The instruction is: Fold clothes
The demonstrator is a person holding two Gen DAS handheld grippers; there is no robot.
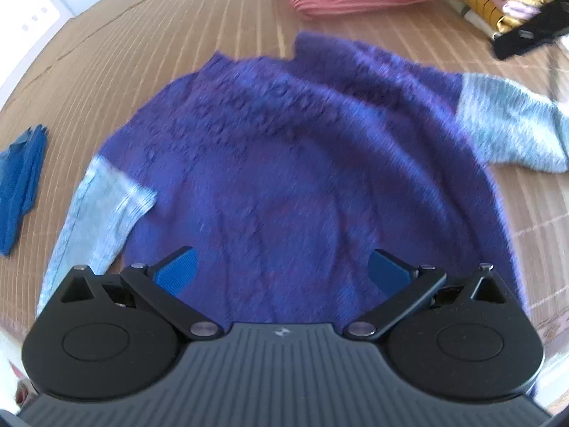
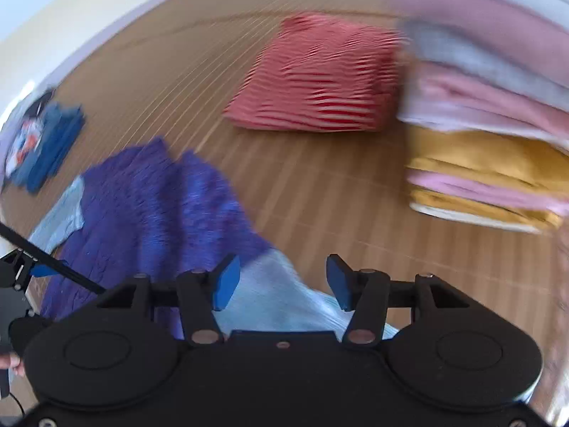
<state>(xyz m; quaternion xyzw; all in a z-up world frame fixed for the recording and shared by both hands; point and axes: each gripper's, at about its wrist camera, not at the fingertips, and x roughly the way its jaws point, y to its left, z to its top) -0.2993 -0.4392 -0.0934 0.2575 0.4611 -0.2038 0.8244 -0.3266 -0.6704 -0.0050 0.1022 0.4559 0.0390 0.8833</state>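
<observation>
purple sweater (image 1: 284, 163) on bamboo mat (image 1: 124, 71)

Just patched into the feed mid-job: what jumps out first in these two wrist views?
The purple sweater with pale grey sleeve ends dominates, spread flat on the woven mat right ahead of the open left gripper. The right gripper, also open, hangs over one grey sleeve end. Behind lie a folded red-striped garment and, to its right, a stack of folded clothes.
</observation>
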